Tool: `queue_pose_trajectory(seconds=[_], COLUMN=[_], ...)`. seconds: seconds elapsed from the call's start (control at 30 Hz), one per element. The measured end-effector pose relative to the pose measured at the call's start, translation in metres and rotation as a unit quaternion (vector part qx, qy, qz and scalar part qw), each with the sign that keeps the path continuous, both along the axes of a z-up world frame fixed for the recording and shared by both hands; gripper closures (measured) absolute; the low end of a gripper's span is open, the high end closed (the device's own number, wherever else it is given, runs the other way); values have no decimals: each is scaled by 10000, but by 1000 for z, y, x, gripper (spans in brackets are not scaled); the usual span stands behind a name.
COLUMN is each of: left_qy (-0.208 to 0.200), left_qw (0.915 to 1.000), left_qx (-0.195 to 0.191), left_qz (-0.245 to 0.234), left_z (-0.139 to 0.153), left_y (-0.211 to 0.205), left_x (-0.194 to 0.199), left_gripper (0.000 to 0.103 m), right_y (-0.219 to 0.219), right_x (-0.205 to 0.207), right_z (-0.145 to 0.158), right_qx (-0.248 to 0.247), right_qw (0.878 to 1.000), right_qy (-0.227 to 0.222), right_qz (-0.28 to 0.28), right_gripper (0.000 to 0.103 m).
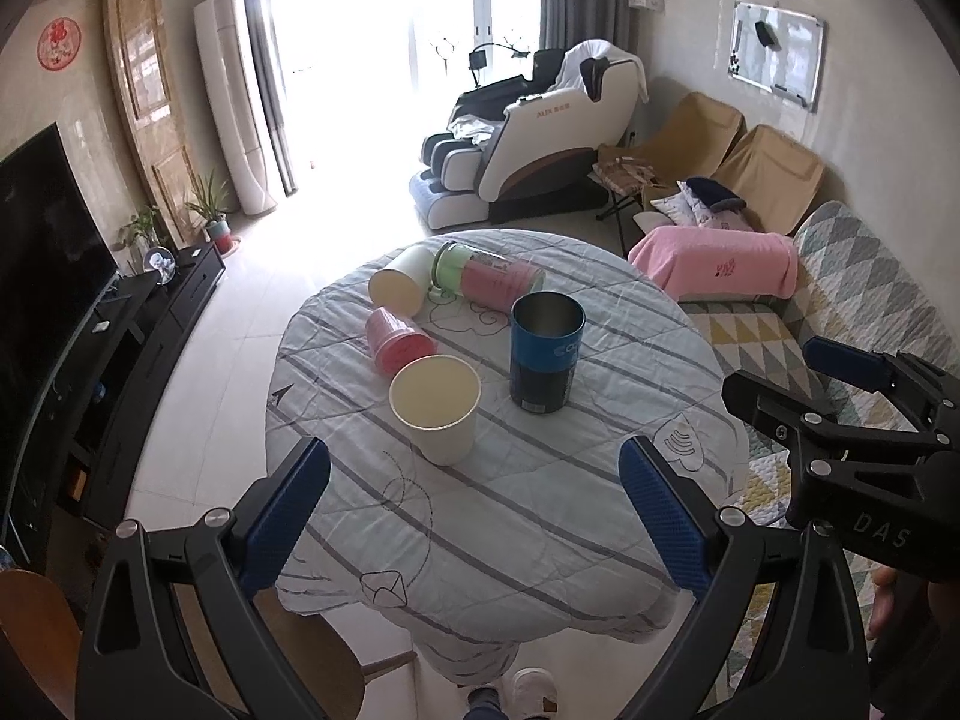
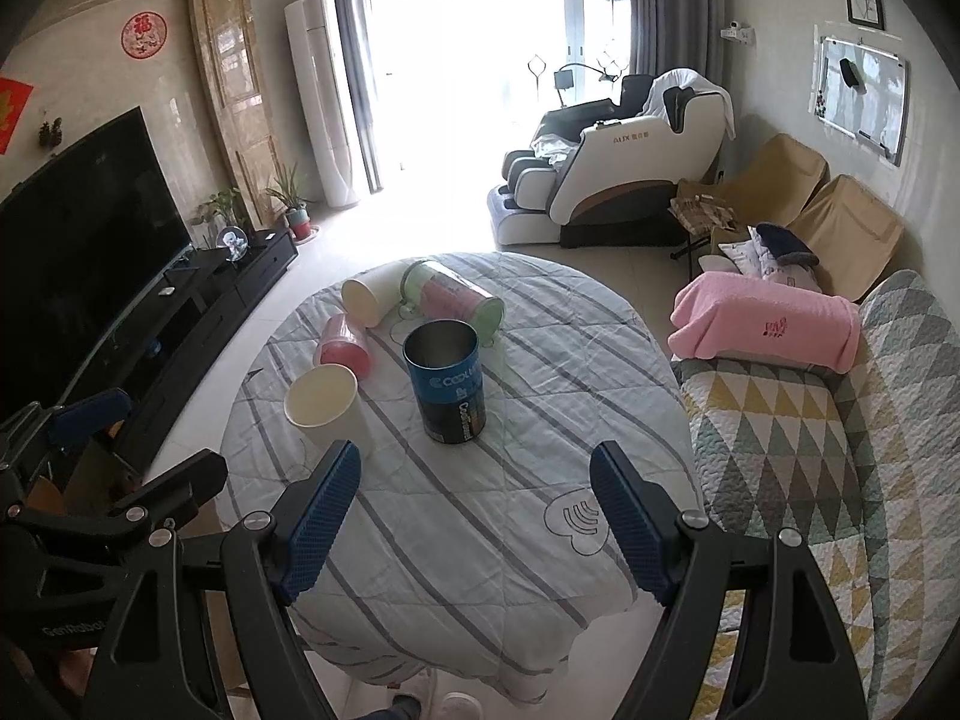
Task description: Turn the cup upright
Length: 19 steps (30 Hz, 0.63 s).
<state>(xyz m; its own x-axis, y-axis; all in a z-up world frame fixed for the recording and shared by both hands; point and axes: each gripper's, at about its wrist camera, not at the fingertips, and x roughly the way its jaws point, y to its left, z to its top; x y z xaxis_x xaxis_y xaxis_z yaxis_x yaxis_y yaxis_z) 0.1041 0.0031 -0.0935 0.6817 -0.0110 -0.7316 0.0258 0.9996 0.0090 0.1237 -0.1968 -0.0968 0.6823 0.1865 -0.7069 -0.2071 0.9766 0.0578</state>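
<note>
Above table (image 1: 540, 516) — left gripper (image 1: 474, 516), right gripper (image 2: 474, 516) hover, both spread wide.

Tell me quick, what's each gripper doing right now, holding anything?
Left gripper: open, holding nothing, above the table's near edge.
Right gripper: open, holding nothing, also short of the cups.

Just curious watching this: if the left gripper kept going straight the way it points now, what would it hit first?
Probably the upright cream paper cup, centred ahead between the open left gripper fingers; depth is hard to judge.
</note>
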Motion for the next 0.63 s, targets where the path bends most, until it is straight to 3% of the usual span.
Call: queue_pose_trajectory(seconds=[0.63], left_qy=[204], left_qw=[9996], left_qx=[91], left_qz=[-197], left_z=[-19], left_y=[-4], left_x=[14], left_gripper=[4], right_y=[-4], right_x=[16], right_z=[-22], right_qx=[55], right_qw=[9992], right_qy=[369], right_qz=[-119], right_gripper=[23])
